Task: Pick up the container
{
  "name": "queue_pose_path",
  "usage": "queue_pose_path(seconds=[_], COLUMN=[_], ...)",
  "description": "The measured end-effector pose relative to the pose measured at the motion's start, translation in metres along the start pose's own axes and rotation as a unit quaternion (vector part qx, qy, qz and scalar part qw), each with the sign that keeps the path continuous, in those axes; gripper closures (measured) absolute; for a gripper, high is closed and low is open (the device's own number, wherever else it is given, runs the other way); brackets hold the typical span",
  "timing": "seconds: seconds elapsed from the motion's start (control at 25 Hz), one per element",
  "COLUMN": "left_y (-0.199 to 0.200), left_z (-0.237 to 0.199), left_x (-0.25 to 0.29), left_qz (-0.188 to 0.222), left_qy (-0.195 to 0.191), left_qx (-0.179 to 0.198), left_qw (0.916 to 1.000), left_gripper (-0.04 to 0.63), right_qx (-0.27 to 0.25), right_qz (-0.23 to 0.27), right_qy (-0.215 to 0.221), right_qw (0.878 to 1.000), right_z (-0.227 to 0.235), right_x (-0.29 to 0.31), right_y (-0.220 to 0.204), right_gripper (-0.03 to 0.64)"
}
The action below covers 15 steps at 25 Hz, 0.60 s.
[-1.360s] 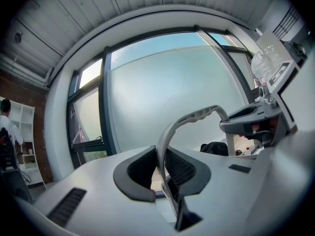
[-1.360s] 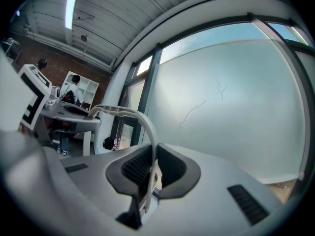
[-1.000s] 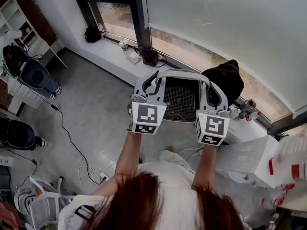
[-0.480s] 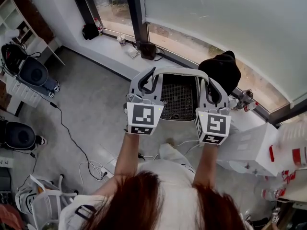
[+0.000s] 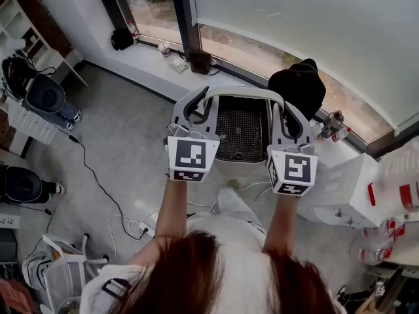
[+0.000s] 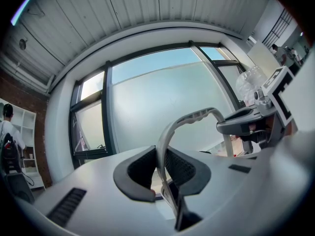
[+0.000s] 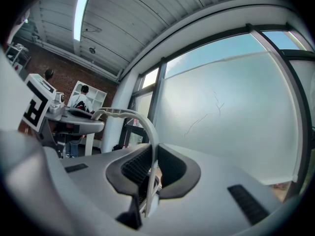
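A frosted window (image 5: 294, 18) is seen across the top of the head view, with a white sill (image 5: 157, 61) running along its foot; grey floor (image 5: 124, 142) is spread below, open at the left and crossed by a thin cable (image 5: 98, 182). A white box (image 5: 344, 195) is set near the right edge, and the red-and-white print beside it is too small to be read.

The container (image 5: 242, 133), a dark mesh basket with a pale arched handle (image 5: 242, 93), is held in the air above the floor, just short of the sill edge in the head view. The handle's left side is clamped between the pads of the left gripper (image 5: 196, 108); its right side is clamped by the right gripper (image 5: 288, 118); both grips are confirmed in the gripper views, where the handle (image 6: 192, 116) (image 7: 128, 114) is pinched by closed jaws. Black-and-white square markers, not letters, are borne by the cubes (image 5: 190, 159).
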<state>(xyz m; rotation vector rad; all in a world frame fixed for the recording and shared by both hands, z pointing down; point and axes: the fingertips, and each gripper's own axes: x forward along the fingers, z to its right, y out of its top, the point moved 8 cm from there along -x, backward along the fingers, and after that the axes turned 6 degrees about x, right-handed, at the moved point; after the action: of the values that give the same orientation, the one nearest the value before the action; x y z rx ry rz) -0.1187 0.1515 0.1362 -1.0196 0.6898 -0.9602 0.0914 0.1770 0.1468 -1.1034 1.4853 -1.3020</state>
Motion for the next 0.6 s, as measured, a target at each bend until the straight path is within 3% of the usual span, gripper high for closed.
queue_pose_path(seconds=[0.6], left_y=[0.023], left_z=[0.011], left_x=[-0.056], left_qz=[0.016], left_qy=[0.000], left_qx=[-0.001], left_qw=[0.9999], left_gripper=[0.529], right_qx=[-0.001], right_qz=[0.015], right_qy=[0.015], right_qw=[1.000], right_z=[-0.017], right_x=[-0.053], right_y=[0.018], right_gripper=[0.568])
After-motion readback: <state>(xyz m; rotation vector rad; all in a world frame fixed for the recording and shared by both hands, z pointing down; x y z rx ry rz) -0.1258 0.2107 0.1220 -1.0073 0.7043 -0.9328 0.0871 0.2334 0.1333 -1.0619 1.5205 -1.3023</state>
